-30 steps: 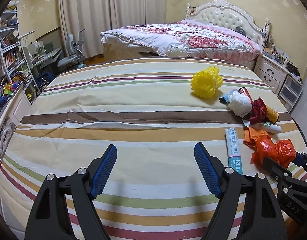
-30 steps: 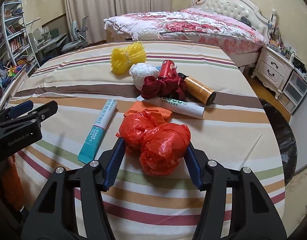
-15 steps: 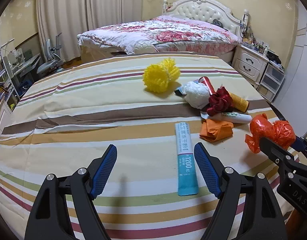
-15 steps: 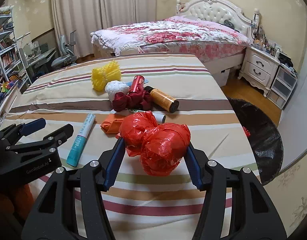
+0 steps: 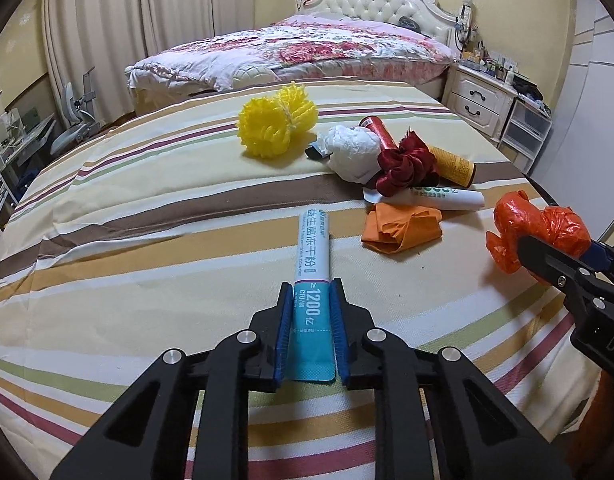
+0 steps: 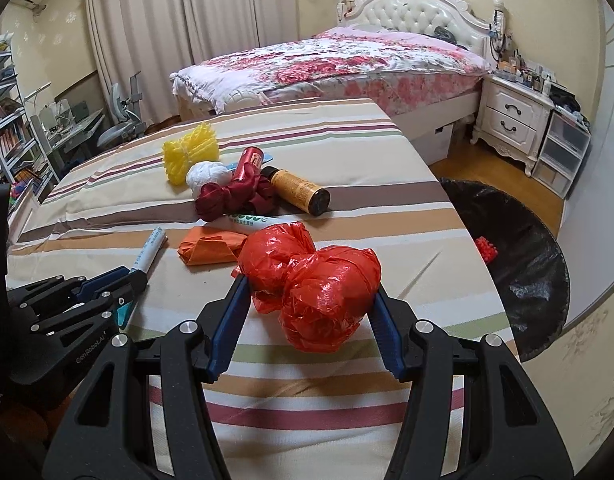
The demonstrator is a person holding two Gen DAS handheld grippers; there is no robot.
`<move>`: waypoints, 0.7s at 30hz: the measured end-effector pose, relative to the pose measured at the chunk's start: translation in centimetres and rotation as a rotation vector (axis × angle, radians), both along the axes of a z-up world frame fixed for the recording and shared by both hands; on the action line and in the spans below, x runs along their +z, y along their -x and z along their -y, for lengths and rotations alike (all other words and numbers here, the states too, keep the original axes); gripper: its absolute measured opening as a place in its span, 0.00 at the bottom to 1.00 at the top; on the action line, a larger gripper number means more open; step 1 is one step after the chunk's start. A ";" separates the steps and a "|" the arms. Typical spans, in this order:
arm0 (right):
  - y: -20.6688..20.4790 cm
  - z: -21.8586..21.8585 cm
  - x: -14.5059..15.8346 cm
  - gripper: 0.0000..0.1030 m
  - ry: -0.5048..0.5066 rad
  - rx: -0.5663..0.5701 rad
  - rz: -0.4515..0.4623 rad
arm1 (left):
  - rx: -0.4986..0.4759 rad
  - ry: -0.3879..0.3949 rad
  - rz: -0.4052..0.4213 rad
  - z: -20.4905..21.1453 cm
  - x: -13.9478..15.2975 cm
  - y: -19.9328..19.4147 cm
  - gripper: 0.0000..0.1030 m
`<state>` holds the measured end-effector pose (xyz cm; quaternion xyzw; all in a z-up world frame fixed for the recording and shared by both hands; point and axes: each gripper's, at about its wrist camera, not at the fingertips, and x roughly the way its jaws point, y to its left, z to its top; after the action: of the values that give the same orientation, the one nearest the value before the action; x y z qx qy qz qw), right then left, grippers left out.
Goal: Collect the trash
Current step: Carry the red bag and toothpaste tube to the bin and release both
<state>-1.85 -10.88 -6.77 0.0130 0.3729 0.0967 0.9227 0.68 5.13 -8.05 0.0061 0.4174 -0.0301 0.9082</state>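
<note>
1. My left tool [image 5: 312,304] is clamped on the blue-and-white sachet stick [image 5: 313,264], gripping its teal end; the white end points up-frame, lying on the striped tabletop [image 5: 147,208].
2. My right tool [image 6: 309,304] is clamped on the red plastic bag [image 6: 319,280], a crumpled bundle bulging between the blue pads [image 6: 227,328]. In the left wrist view the same bag shows at the right edge, mid-height, held off the cloth.
3. Remaining trash sits in a cluster, centre-right of the left wrist view: orange folded paper [image 5: 403,226] just right of the stick, white tube [image 5: 447,196] above it, dark red ribbon bow [image 5: 405,164] touching the tube, white crumpled wad [image 5: 353,152] left of the bow, red can [image 5: 377,132] behind both, orange-labelled bottle [image 5: 453,164] right of the bow.
4. Yellow mesh bundle [image 5: 277,124] sits apart, up-left of the cluster.
5. Black-lined trash bin [image 6: 523,264] is on the floor at the right of the right wrist view, past the tabletop edge; a small red piece [image 6: 486,249] lies inside.
6. Floral bed [image 6: 339,56] fills the upper centre background.
</note>
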 end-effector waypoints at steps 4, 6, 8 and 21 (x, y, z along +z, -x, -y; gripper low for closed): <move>0.0 0.7 0.4 0.55 -0.005 -0.017 0.011 | 0.013 -0.010 0.070 0.0 1.4 0.6 0.19; 0.0 1.1 0.7 0.55 -0.010 -0.029 0.021 | 0.015 -0.016 0.113 0.3 2.5 0.9 0.19; 0.0 1.7 1.1 0.55 -0.011 -0.044 0.034 | 0.011 -0.014 0.144 0.6 3.3 0.9 0.19; -1.0 8.3 2.3 0.55 0.035 -0.213 0.096 | -0.126 0.018 0.196 7.2 5.4 -2.0 0.19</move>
<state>-0.83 -19.21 -4.42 0.0317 0.3265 -0.0077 0.9446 2.71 -2.10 -2.62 0.0271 0.3249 -0.0900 0.9411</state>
